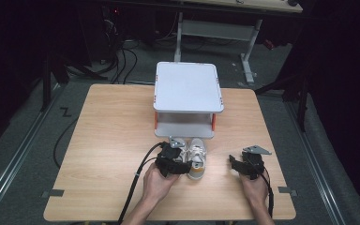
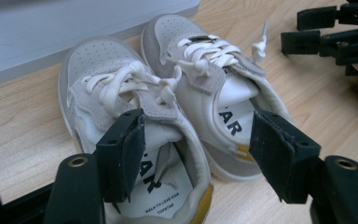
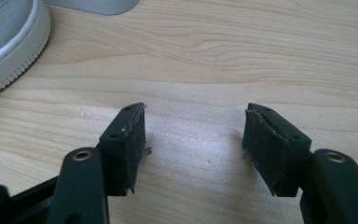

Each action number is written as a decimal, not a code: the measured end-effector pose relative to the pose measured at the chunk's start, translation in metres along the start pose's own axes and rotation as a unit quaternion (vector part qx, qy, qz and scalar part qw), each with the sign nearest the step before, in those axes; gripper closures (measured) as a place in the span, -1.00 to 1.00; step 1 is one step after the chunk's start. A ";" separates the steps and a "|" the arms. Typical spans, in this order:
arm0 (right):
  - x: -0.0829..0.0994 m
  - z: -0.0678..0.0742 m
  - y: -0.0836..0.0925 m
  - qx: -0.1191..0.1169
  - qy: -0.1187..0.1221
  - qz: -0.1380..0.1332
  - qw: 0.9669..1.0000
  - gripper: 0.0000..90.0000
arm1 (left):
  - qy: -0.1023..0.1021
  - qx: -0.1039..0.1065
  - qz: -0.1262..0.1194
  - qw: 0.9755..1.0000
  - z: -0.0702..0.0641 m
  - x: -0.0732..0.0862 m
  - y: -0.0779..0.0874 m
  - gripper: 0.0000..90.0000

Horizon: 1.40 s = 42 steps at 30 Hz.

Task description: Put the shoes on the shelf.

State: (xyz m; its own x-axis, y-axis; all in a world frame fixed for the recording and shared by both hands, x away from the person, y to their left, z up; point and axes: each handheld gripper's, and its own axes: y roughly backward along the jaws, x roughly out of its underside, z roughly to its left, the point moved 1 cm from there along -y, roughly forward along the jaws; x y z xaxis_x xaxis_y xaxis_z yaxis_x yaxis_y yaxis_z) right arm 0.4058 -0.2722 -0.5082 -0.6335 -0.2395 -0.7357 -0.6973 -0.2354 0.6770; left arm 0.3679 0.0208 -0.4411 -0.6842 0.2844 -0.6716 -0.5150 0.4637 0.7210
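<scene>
Near the tabletop's [image 1: 108, 140] front edge, the left gripper [image 2: 196, 154] gapes wide, one jaw inside a small white shoe [image 2: 121, 116], gripping nothing. The right gripper [image 3: 193, 140] sits wide open and empty over bare wood. Beyond the shoe pair, a grey two-tier shelf [image 1: 187, 86] stands at the far edge.

Pair of small white-and-grey laced shoes [image 2: 168, 107], yellow heel tabs, upright, side by side touching, toes toward grey two-tier stand [image 1: 188, 89].

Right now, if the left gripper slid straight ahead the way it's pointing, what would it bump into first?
Probably the pair of little shoes. The left gripper is open, its jaws astride the heels, one jaw already over the nearer shoe's opening. Past the shoes stands the grey shelf, though depth there is hard to judge.
</scene>
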 end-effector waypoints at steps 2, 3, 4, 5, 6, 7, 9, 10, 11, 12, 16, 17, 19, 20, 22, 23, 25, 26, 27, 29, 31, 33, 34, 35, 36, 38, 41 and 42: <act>0.000 0.000 0.000 0.000 0.001 0.000 1.000 -0.14 | -0.004 -0.007 0.002 1.000 -0.002 -0.001 -0.001 -0.22; 0.000 0.000 0.000 -0.001 0.001 0.001 1.000 -0.14 | 0.000 -0.012 0.005 1.000 -0.003 -0.001 -0.001 -0.22; 0.000 0.000 0.000 -0.001 0.001 0.001 1.000 -0.14 | 0.003 -0.016 0.010 1.000 -0.004 -0.002 -0.001 -0.22; 0.000 0.000 0.000 -0.001 0.001 0.000 1.000 -0.14 | 0.002 -0.020 0.010 1.000 -0.005 -0.001 -0.001 -0.21; 0.000 0.000 0.000 -0.001 0.001 0.000 1.000 -0.14 | 0.002 -0.020 0.010 1.000 -0.005 -0.001 -0.001 -0.20; 0.000 0.000 0.000 0.000 0.001 0.000 1.000 -0.14 | 0.000 -0.025 0.010 1.000 -0.006 -0.001 -0.002 -0.20; 0.000 0.000 0.000 0.000 0.001 0.000 1.000 -0.14 | 0.003 -0.029 0.007 1.000 -0.007 0.000 -0.002 -0.17; 0.000 0.000 0.000 -0.001 0.001 0.001 1.000 -0.14 | 0.006 -0.030 0.006 1.000 -0.007 0.000 -0.002 -0.17; 0.000 0.000 0.000 0.000 0.001 0.000 1.000 -0.14 | 0.014 -0.030 0.008 0.999 -0.006 0.000 -0.003 -0.13; 0.000 0.000 0.000 0.000 0.001 0.000 1.000 -0.14 | 0.014 -0.030 0.008 0.999 -0.006 0.000 -0.003 -0.12; 0.000 0.000 0.000 0.000 0.002 0.000 1.000 -0.14 | 0.016 -0.044 0.006 0.999 -0.010 0.001 -0.004 -0.13; 0.000 0.000 0.000 0.000 0.002 0.000 1.000 -0.14 | 0.019 -0.043 0.002 0.999 -0.010 0.003 -0.004 -0.15; 0.000 0.000 0.000 0.000 0.002 0.000 1.000 -0.14 | 0.020 -0.040 0.001 0.999 -0.009 0.005 -0.004 -0.16; 0.000 0.000 0.000 0.000 0.002 0.000 1.000 -0.14 | 0.024 -0.030 0.006 0.999 -0.007 0.005 -0.004 -0.14; 0.000 0.000 0.000 0.000 0.002 0.000 1.000 -0.14 | 0.026 -0.028 0.010 0.999 -0.006 0.003 -0.004 -0.13; 0.000 0.000 0.000 0.000 0.002 0.000 1.000 -0.14 | 0.027 -0.030 0.010 0.999 -0.007 0.002 -0.005 -0.11; 0.000 0.000 0.000 0.000 0.003 0.000 1.000 -0.15 | 0.028 -0.032 0.010 0.999 -0.007 0.000 -0.007 -0.10; 0.000 0.000 0.000 -0.001 0.002 0.000 1.000 -0.15 | 0.027 -0.034 0.011 0.999 -0.008 -0.001 -0.009 -0.09; 0.000 0.000 0.000 0.000 0.002 0.000 1.000 -0.15 | 0.028 -0.036 0.011 0.999 -0.008 -0.001 -0.011 -0.07; 0.000 0.000 0.000 0.000 0.003 0.000 1.000 -0.15 | 0.029 -0.033 0.014 0.999 -0.006 -0.002 -0.012 -0.06; 0.000 0.000 0.000 0.000 0.003 0.000 1.000 -0.15 | 0.032 -0.034 0.016 0.999 -0.006 -0.002 -0.012 -0.04; 0.000 0.000 0.000 0.000 0.002 0.000 1.000 -0.15 | 0.026 -0.048 0.021 0.998 -0.010 -0.003 -0.016 0.00; 0.000 0.000 0.000 0.000 0.002 0.000 1.000 -0.15 | 0.026 -0.048 0.021 0.998 -0.010 -0.003 -0.016 0.02; 0.000 0.000 0.000 0.000 0.002 0.000 1.000 -0.15 | 0.019 -0.055 0.020 0.998 -0.011 -0.003 -0.017 0.05; 0.000 0.000 0.000 0.000 0.002 0.000 1.000 -0.15 | 0.019 -0.055 0.020 0.998 -0.011 -0.003 -0.017 0.09; 0.000 0.000 0.000 0.000 0.002 0.000 1.000 -0.15 | 0.018 -0.053 0.022 0.998 -0.011 -0.003 -0.017 0.12; 0.000 0.000 0.000 0.000 0.002 0.000 1.000 -0.15 | 0.019 -0.046 0.021 0.999 -0.013 -0.003 -0.017 0.30; 0.000 0.000 0.000 0.000 0.002 0.000 1.000 -0.15 | 0.015 -0.049 0.022 0.998 -0.015 -0.003 -0.018 0.30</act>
State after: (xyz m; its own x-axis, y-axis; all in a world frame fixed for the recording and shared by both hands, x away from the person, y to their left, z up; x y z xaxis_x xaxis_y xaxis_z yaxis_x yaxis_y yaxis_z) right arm 0.4062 -0.2717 -0.5083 -0.6325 -0.2431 -0.7354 -0.6970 -0.2354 0.6773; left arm 0.3716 -0.0006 -0.4493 -0.7216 0.2760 -0.6349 -0.5316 0.3665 0.7636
